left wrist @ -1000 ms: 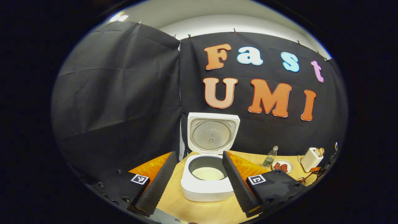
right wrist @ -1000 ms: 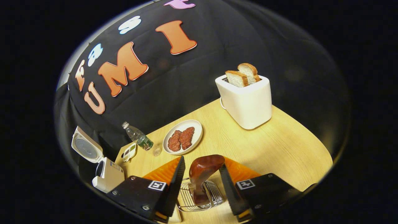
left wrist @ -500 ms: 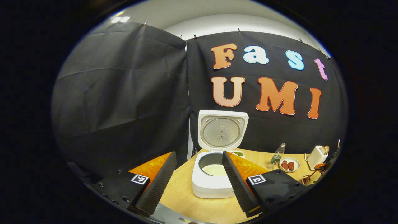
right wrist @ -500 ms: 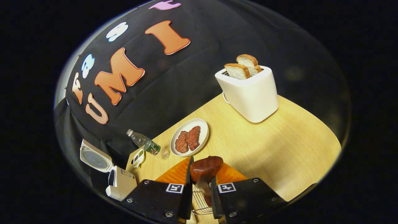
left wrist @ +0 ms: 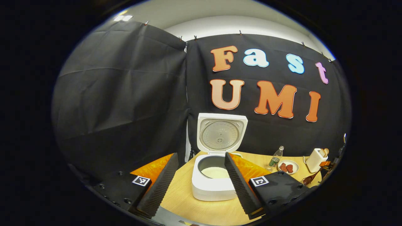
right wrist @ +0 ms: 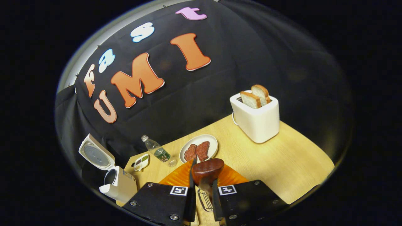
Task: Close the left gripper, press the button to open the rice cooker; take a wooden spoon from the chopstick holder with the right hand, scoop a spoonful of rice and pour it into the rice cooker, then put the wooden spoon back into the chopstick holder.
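Left gripper view: the left gripper (left wrist: 198, 188) is spread wide and holds nothing, and just ahead between its fingers stands the rice cooker (left wrist: 213, 188) on the wooden table (left wrist: 201, 212), lid (left wrist: 221, 133) upright and white rice (left wrist: 215, 172) lying in the pot. Right gripper view: the right gripper (right wrist: 202, 191) is clenched on the wooden spoon (right wrist: 207, 171), both fingers pressing its neck with the dark bowl rising just above their tips, and part of the wire chopstick holder (right wrist: 204, 201) shows below between the fingers. This view adds the cooker far to the gripper's left, and ahead a plate (right wrist: 213, 142) of meat, a bottle (right wrist: 158, 150) and a toaster (right wrist: 257, 121) with two bread slices.
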`<state>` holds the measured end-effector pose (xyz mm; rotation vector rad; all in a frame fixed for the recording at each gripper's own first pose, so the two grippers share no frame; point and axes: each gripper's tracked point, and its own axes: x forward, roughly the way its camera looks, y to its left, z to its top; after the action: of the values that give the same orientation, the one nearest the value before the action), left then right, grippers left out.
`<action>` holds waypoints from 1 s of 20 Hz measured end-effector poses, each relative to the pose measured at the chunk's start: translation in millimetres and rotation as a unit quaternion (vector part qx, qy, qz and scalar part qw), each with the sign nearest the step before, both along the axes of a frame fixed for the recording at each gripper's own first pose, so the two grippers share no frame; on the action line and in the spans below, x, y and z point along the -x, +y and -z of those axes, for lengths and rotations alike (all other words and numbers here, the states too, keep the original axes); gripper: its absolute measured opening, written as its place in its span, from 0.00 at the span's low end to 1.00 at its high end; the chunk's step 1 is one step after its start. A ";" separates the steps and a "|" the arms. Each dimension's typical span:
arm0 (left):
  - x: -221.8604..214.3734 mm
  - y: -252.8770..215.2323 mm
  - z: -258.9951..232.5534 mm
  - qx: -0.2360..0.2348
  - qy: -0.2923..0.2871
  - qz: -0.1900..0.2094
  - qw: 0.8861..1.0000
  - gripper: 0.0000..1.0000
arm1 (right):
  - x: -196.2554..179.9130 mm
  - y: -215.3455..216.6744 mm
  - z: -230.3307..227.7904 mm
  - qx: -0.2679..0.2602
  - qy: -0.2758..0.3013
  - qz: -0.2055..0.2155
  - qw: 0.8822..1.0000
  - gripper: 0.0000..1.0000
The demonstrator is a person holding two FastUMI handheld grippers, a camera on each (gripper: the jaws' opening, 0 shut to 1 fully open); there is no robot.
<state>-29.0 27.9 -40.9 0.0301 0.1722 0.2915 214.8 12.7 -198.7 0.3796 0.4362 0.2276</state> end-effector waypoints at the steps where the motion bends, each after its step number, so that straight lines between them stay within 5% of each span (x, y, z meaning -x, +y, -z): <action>1: -2.4 1.8 -1.2 -0.001 -0.001 0.007 1.000 1.00 | 4.3 2.7 -13.1 0.005 -0.013 0.002 1.000 0.22; 10: -25.1 31.6 1.4 0.024 0.001 0.060 0.998 1.00 | 88.8 89.6 -78.4 0.001 -0.070 -0.050 0.996 0.21; 20: -36.0 80.2 -8.7 0.000 0.001 0.081 0.997 1.00 | 117.3 154.1 16.3 0.127 -0.058 -0.069 0.988 0.22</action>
<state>7.0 108.1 -32.2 0.0450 0.1713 0.1305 97.5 166.8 -215.0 0.0846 0.3722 0.3226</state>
